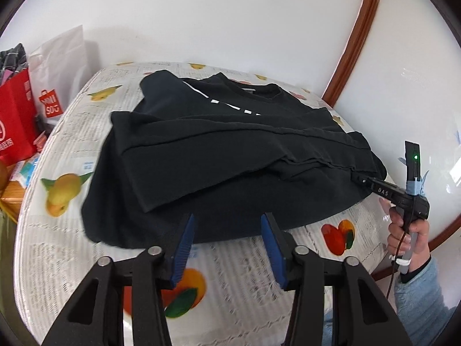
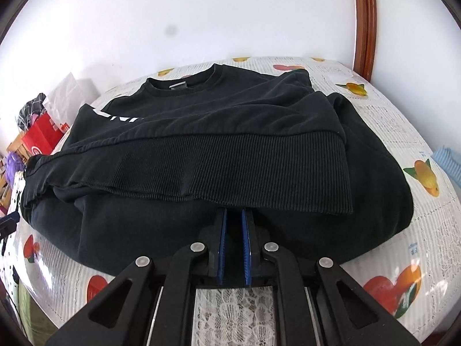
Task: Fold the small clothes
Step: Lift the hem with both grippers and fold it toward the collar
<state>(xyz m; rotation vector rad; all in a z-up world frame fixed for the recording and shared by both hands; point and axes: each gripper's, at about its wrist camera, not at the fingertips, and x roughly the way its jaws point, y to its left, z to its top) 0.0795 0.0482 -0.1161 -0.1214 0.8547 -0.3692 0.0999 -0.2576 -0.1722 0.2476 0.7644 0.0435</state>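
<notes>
A black sweatshirt point(image 1: 230, 150) with white lettering lies partly folded on the fruit-print table cover point(image 1: 245, 274), one side laid across the body. My left gripper point(image 1: 227, 216) hovers at its near edge, blue pads well apart and nothing pinched between them. In the left wrist view my right gripper point(image 1: 357, 177) meets the garment's right edge, held by a hand point(image 1: 409, 236) in a blue sleeve. In the right wrist view the sweatshirt point(image 2: 201, 158) fills the middle; my right gripper point(image 2: 234, 213) has its pads nearly together, black cloth between them, its tips tucked under the ribbed hem point(image 2: 259, 173).
A red shopping bag point(image 1: 17, 115) and a white one point(image 1: 60, 66) stand past the table's left edge, with a white wall behind. A curved wooden frame point(image 1: 354, 43) runs along the right. Bare fruit-print cover point(image 2: 389, 132) shows around the garment.
</notes>
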